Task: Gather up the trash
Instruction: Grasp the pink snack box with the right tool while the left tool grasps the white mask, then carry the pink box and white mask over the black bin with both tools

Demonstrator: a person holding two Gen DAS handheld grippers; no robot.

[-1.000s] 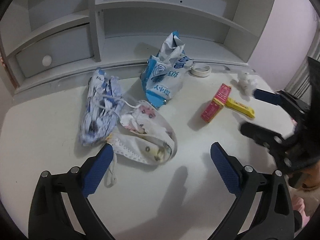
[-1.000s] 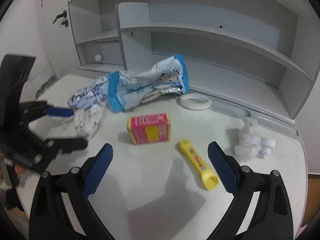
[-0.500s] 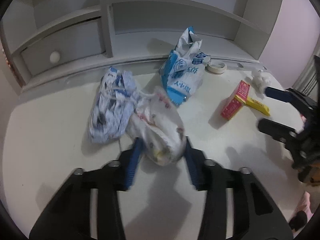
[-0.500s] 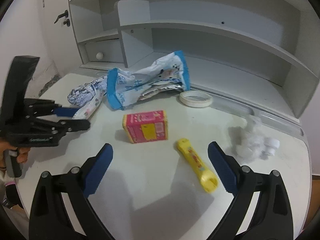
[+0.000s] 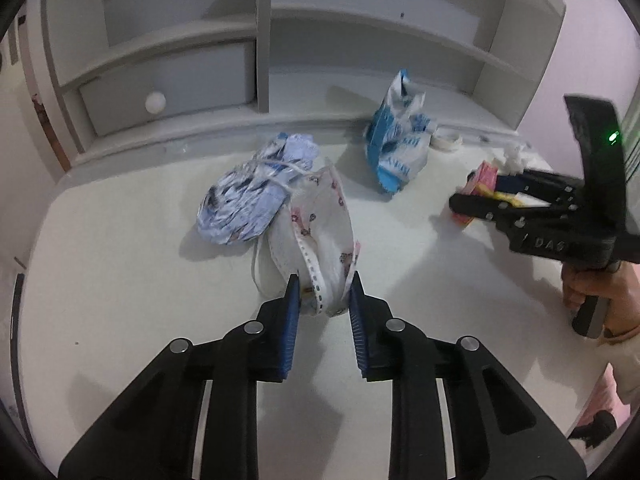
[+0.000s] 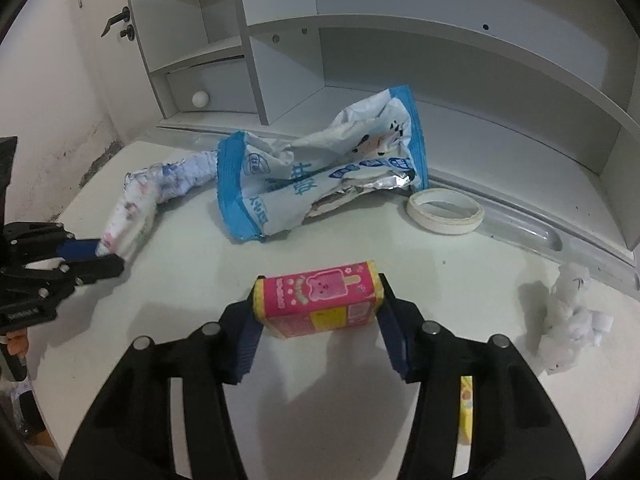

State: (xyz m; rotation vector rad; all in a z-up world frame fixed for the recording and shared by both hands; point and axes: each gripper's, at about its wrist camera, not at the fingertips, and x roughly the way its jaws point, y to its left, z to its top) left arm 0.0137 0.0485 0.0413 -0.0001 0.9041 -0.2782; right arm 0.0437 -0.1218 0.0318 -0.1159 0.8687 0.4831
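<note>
On the white table (image 6: 192, 264), two pieces of trash are in hand. The soft white face mask printed with small pink figures (image 5: 316, 236) is pinched at its near end by the left gripper (image 5: 323, 294), whose jaws stand narrow around the bunched fabric; the rest of the mask trails away across the table, one elastic loop hanging loose beside it. The pink and yellow cardboard box with a bear ice-lolly picture (image 6: 320, 298) sits crosswise in the right gripper (image 6: 318, 300), the jaws pressed against its two short ends; its shadow below suggests it is just off the table.

Likely faults: the mask's far end touches the crumpled blue-and-white printed wrapper (image 5: 256, 196), so a lift may drag that wrapper along or snag the loop; the thin fabric may also slip from a shallow pinch. The box, held only by its ends, may pivot or buckle if squeezed harder.

Farther out lie the large crumpled blue-and-white foil-lined snack bag (image 6: 320, 176), the ring of pale masking tape (image 6: 444, 212), the wad of white tissue (image 6: 568, 316) and a yellow plastic piece (image 6: 466, 412) partly hidden under the right gripper, all against the white shelf unit (image 6: 440, 40).
</note>
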